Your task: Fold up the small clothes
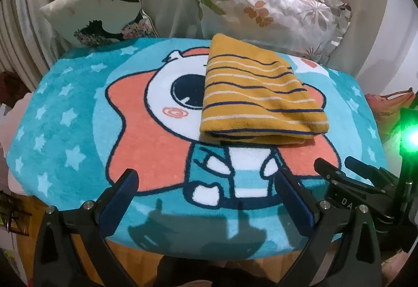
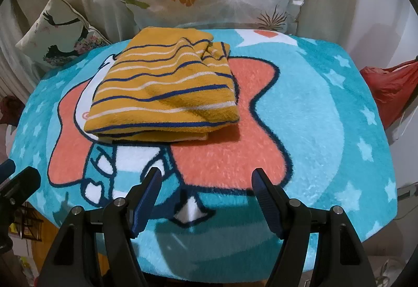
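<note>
Left wrist view takes in the teal cartoon rug (image 1: 65,130) first, spread across the whole work surface, with a floral pillow (image 1: 269,10) at twelve o'clock and a bird-print cushion (image 1: 96,7) at ten o'clock propped behind it. Next in size is the striped mustard garment (image 1: 258,99), lying at about one o'clock from this camera and at eleven o'clock in the right wrist view (image 2: 164,93). It sits flat on the rug as a layered packet, the folded edge facing the grippers and a bunched corner at its far right.

Smallest are the tools. The left gripper (image 1: 206,195) hangs over the rug's near edge, jaws spread wide and empty, well short of the cloth. The right gripper (image 2: 206,193) is likewise released and holds nothing, near the cloth's front edge but apart from it.

The fold looks close to done, so the job now is probably tidying: pinch only the top layers at the bunched far-right corner, smooth outward, and keep the near fold pressed so the stack does not slide on the plush pile.
</note>
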{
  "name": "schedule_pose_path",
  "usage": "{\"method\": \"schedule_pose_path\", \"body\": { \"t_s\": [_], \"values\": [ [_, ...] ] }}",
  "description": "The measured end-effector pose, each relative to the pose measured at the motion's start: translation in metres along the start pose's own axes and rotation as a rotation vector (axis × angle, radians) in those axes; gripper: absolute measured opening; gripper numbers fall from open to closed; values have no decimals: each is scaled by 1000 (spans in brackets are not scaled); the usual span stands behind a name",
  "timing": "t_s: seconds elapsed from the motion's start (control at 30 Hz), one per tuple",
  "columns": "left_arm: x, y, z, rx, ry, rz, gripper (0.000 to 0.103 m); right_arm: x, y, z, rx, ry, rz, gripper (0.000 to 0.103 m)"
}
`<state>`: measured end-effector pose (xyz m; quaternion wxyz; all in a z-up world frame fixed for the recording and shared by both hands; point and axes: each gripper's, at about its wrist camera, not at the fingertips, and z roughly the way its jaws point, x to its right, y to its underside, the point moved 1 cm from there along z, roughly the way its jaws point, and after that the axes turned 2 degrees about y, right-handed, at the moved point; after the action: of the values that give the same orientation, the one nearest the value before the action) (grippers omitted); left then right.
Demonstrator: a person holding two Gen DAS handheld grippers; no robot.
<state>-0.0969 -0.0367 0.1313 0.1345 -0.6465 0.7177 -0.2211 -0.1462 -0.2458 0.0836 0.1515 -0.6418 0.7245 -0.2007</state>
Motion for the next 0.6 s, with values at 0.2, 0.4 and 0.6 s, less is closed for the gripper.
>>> {"method": "schedule_pose_path", "body": {
  "t_s": [0.2,0.4,0.6],
  "values": [
    [5,-3,7,-15,-9,5,103,1,-4,5,-7,1,-4,76],
    [7,-5,13,-35,-1,8,103,5,-7,9,-9,-1,4,76],
    [7,-5,25,-77,6,-1,103,5,-9,14,-21,3,-9,77]
  ]
}}
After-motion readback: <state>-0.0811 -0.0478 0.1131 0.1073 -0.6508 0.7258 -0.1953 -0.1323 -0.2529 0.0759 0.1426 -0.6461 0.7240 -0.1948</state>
